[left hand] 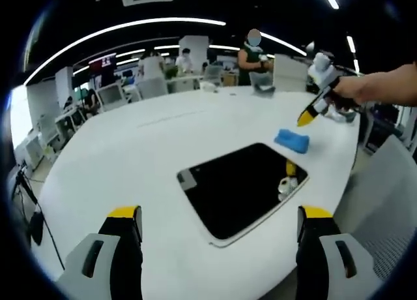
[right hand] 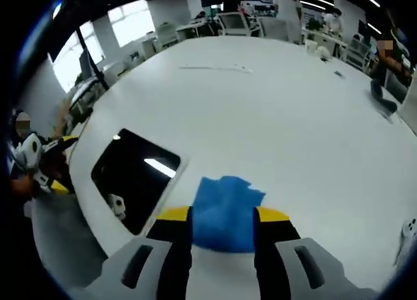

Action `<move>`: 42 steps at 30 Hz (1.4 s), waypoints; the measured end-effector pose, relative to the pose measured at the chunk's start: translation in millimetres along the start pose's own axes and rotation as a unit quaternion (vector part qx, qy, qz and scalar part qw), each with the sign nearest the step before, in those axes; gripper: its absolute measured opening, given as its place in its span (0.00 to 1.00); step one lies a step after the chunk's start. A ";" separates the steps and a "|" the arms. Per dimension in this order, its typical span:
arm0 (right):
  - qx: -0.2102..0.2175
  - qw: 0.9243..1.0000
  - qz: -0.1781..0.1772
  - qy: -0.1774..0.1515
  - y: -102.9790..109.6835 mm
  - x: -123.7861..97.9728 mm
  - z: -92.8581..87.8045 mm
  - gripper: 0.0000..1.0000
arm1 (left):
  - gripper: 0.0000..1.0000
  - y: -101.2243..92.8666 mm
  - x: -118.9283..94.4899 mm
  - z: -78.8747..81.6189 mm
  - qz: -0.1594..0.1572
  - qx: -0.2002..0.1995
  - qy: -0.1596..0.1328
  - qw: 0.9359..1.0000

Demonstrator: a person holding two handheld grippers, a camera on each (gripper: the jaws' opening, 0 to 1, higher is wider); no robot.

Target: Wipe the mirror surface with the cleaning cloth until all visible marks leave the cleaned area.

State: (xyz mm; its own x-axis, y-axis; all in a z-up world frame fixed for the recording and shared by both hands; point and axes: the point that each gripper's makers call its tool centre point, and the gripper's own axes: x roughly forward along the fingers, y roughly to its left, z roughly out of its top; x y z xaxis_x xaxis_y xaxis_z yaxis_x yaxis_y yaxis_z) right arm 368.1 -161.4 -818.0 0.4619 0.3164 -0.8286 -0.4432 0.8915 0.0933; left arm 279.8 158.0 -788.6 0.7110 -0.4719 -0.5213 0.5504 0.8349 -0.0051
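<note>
A dark rectangular mirror (left hand: pixel 234 189) lies flat on the white table (left hand: pixel 130 156). My left gripper (left hand: pixel 220 212) hovers over its near edge, jaws wide open and holding nothing. A blue cleaning cloth (left hand: pixel 292 140) lies on the table just beyond the mirror's far corner. My right gripper (left hand: pixel 311 111), held by a hand (left hand: pixel 374 88), points down just above the cloth. In the right gripper view, the right gripper (right hand: pixel 223 215) is open and the cloth (right hand: pixel 225 212) shows between its jaws. The mirror (right hand: pixel 133 173) lies to the left and reflects a ceiling light; the left gripper (right hand: pixel 39 160) is beyond it.
The table's curved edge (left hand: pixel 339 182) runs close along the mirror's right side. A small white and yellow patch (left hand: pixel 287 182) shows on the mirror near that edge. Desks, monitors and people (left hand: pixel 251 55) stand far behind the table. A dark object (right hand: pixel 384 98) sits on the table's far side.
</note>
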 end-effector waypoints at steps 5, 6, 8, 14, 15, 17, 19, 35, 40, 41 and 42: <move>0.011 1.000 -0.011 0.012 2.5 13.9 -6.5 0.25 | 0.99 1.4 -0.3 -2.8 0.000 -0.010 0.005 1.000; 0.012 1.000 -0.015 0.012 3.0 13.7 -6.4 0.23 | 0.99 0.3 0.2 -3.5 -0.003 -0.008 0.006 1.000; 0.009 1.000 -0.027 0.010 0.5 15.8 -5.6 0.19 | 0.99 -4.6 1.9 -6.7 -0.014 -0.006 0.015 1.000; -0.002 0.998 -0.037 0.057 -1.0 28.6 -18.1 0.10 | 0.99 -13.1 5.8 -11.7 -0.033 0.012 0.032 0.999; -0.012 0.996 -0.029 0.079 2.1 34.3 -24.4 0.06 | 0.99 -11.9 5.7 -10.3 -0.030 0.014 0.029 0.999; -0.012 0.997 -0.033 0.063 5.5 37.4 -22.1 0.05 | 0.99 -5.3 3.4 -8.2 -0.012 0.018 0.023 1.000; 0.005 0.997 -0.039 0.073 4.2 35.4 -21.0 0.04 | 0.99 -2.4 2.5 -10.1 -0.006 0.015 0.029 0.999; 0.084 0.993 -0.025 0.079 0.7 38.0 -20.6 0.01 | 0.99 -6.3 4.2 -9.6 -0.012 0.016 0.027 0.999; 0.092 0.993 -0.027 0.071 1.6 37.3 -22.1 0.01 | 0.99 -7.8 4.9 -11.1 -0.016 0.017 0.031 0.999; 0.073 0.994 -0.031 0.075 2.4 37.4 -22.0 0.01 | 0.99 -7.7 4.7 -10.9 -0.016 0.016 0.031 0.999; 0.071 0.994 -0.033 0.078 3.1 37.8 -21.7 0.01 | 0.99 -6.7 4.7 -7.8 -0.014 0.013 0.021 1.000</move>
State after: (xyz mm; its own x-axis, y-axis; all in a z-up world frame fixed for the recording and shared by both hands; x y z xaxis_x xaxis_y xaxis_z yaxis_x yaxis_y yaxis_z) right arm 367.5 -153.7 -861.0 0.3569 0.2125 -0.9097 -0.2978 0.9489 0.1049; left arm 276.1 152.4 -797.6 0.6754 -0.4827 -0.5575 0.5824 0.8129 0.0018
